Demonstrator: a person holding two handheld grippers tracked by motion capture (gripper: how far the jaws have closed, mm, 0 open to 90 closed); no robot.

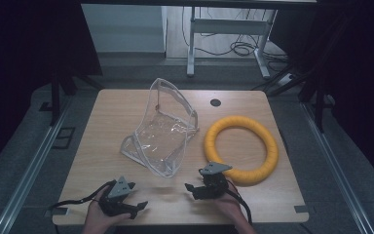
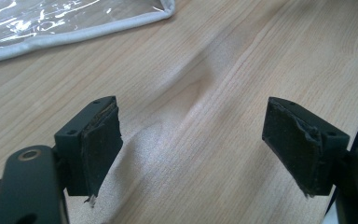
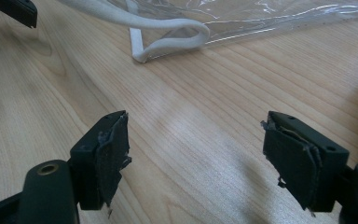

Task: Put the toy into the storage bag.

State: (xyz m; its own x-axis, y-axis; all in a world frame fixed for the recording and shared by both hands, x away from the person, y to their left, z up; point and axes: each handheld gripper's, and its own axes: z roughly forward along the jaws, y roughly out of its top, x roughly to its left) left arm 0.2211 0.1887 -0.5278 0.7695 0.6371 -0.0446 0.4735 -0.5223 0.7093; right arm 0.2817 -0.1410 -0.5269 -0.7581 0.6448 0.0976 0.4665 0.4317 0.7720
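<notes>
Two claws, left claw (image 1: 137, 208) and right claw (image 1: 191, 190), are held wide open and empty, near the clear plastic zip pouch (image 1: 163, 134), with bare wooden tabletop (image 1: 102, 146) between; a yellow foam ring (image 1: 241, 148) lies right of the pouch.

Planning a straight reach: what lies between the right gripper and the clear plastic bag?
Bare wooden tabletop between the right gripper and the clear plastic bag with white piping, in the right gripper view.

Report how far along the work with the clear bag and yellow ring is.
Nothing looks done: the clear plastic bag stands open and the yellow foam ring lies beside it. Left gripper and right gripper are open, holding nothing. All handling remains.
</notes>
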